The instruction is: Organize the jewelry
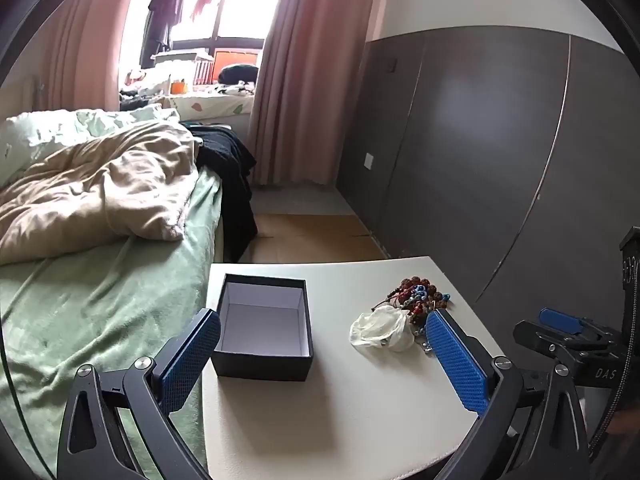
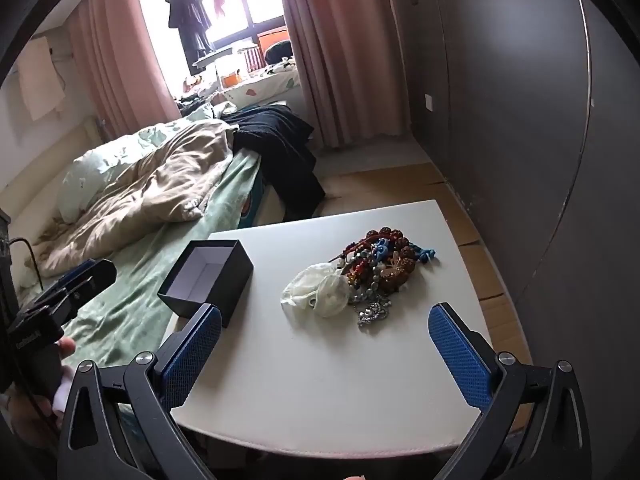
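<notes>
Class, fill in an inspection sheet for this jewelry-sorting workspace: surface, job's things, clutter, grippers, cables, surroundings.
Surface: white table, mostly bare toward the near edge.
Job's things: open black box, empty inside, at the table's left; tangled jewelry pile of beads and chains at the right, apart from the box.
Clutter: crumpled white pouch touching the pile's left side.
Grippers: left gripper open, holding nothing; right gripper open, holding nothing.
Cables: dark cable beside the right gripper.
Surroundings: unmade bed left of the table, pink curtains, grey wall panels.
</notes>
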`<state>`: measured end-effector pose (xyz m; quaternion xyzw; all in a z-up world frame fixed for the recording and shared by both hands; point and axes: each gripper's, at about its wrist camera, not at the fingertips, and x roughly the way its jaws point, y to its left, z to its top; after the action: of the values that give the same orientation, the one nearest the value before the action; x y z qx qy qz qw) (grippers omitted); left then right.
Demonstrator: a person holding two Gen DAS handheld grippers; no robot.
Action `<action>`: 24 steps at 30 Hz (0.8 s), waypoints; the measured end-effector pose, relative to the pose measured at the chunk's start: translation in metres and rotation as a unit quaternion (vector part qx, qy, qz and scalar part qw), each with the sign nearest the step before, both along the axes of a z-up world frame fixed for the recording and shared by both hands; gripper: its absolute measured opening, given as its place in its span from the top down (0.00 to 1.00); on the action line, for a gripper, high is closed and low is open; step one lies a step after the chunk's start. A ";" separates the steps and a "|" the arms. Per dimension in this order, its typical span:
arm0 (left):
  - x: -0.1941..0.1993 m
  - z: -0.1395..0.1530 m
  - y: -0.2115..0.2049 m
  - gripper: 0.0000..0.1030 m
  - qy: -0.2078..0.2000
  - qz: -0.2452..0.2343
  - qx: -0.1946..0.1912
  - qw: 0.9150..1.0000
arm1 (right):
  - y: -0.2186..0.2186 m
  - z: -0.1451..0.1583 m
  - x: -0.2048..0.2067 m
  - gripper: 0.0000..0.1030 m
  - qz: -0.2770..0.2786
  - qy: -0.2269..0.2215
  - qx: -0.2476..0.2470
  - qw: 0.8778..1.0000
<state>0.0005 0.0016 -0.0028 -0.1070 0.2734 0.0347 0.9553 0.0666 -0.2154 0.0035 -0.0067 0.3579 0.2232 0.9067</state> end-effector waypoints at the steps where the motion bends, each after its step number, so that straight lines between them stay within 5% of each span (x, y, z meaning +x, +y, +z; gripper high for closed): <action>1: 0.000 0.000 0.000 0.00 0.000 0.000 0.001 1.000 | -0.001 -0.001 0.001 0.00 0.001 0.000 0.000 1.000; 24: 0.002 0.000 -0.003 0.00 -0.001 -0.005 0.000 1.000 | -0.006 0.004 0.005 0.00 -0.003 -0.009 -0.006 1.000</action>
<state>0.0022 -0.0017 -0.0025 -0.1057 0.2727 0.0294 0.9558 0.0717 -0.2211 0.0076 -0.0132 0.3515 0.2185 0.9102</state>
